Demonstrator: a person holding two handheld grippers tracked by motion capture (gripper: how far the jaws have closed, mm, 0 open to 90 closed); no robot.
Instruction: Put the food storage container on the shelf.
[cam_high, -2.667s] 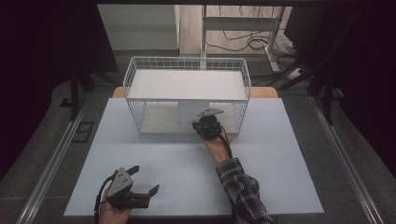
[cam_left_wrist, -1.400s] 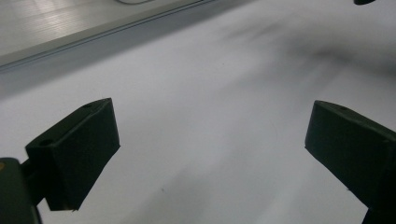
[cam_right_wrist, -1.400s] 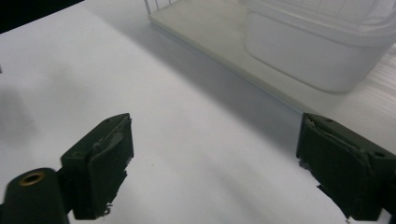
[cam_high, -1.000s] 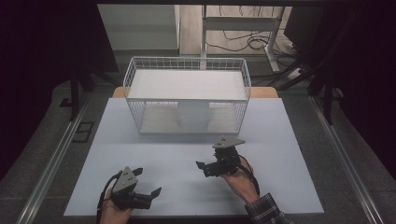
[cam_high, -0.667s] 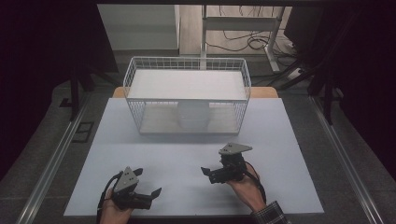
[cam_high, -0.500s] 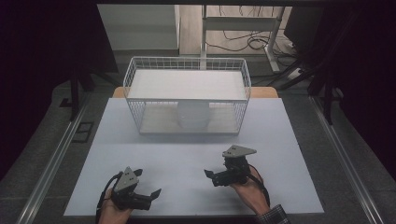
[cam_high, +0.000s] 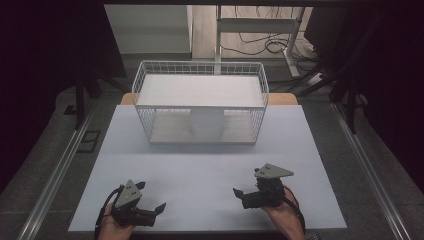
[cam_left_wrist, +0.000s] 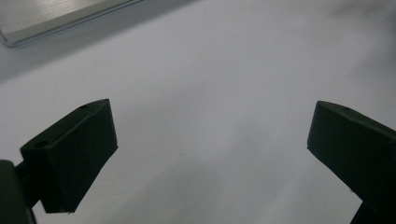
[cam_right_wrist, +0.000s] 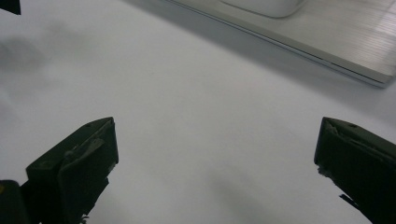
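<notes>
My left gripper and right gripper sit over the near edge of the surface, well apart, each with its jaws spread and nothing between them. Ahead of both pairs of jaws, at the far side, stands the wire basket. A cup sits inside it on its floor, farther from my left jaws than my right.

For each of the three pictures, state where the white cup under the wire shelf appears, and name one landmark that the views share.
High view: the white cup stands centre, on the lower board of the wire shelf.
Left gripper view: the cup is not in this picture.
Right gripper view: the cup's base sits at the top edge, right of centre.
Shared landmark: the white table, which also lies beneath the jaws in both gripper views.
</notes>
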